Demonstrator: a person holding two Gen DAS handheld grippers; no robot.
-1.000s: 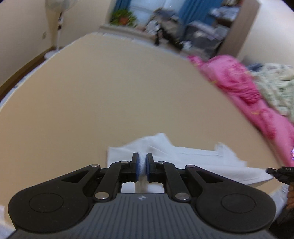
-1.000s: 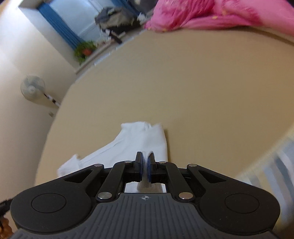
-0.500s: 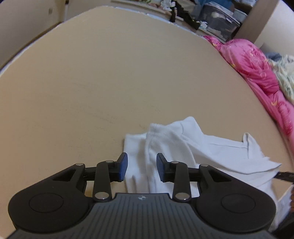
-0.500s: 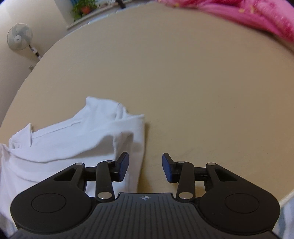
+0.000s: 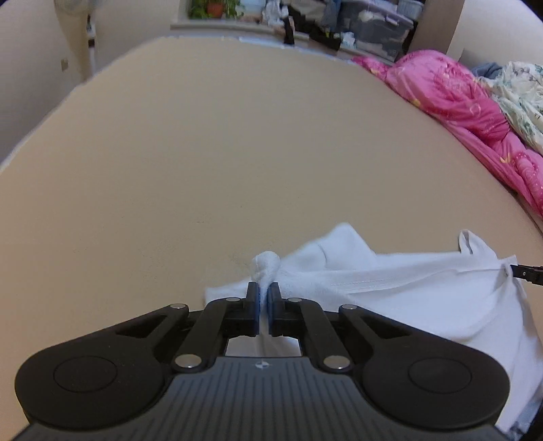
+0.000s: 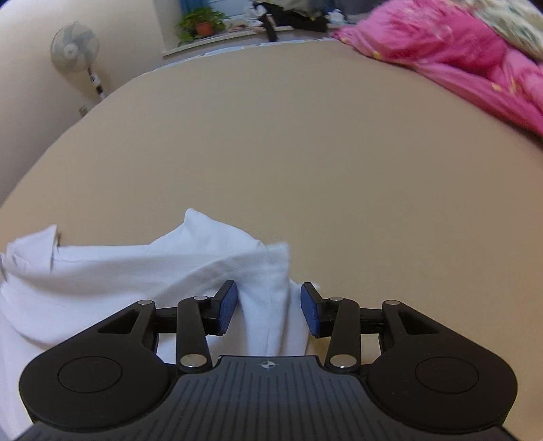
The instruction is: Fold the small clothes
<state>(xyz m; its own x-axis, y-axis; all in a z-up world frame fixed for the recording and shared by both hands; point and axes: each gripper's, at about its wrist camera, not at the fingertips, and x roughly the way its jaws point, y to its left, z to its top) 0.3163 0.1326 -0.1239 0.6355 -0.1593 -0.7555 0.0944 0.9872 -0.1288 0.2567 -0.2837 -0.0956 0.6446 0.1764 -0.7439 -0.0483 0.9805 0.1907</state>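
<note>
A small white garment (image 5: 407, 298) lies crumpled on the tan bed surface (image 5: 237, 152), near its front edge. My left gripper (image 5: 264, 298) is shut on a bunched fold at the garment's left corner, and a tuft of cloth sticks up past the fingertips. In the right wrist view the same garment (image 6: 135, 271) spreads to the left. My right gripper (image 6: 268, 305) is open, with its blue pads on either side of a raised fold at the garment's right edge. The right gripper's tip (image 5: 527, 273) shows at the far right of the left wrist view.
A pink quilt (image 5: 475, 112) and a floral blanket (image 5: 522, 98) lie along the right side of the bed. A standing fan (image 6: 74, 51) is by the left wall. A windowsill with a potted plant (image 6: 200, 23) and clutter runs behind the bed.
My left gripper was shut, opened half a second ago, and has shut again on the garment's left corner. My right gripper opened and now straddles a fold at the right edge.
</note>
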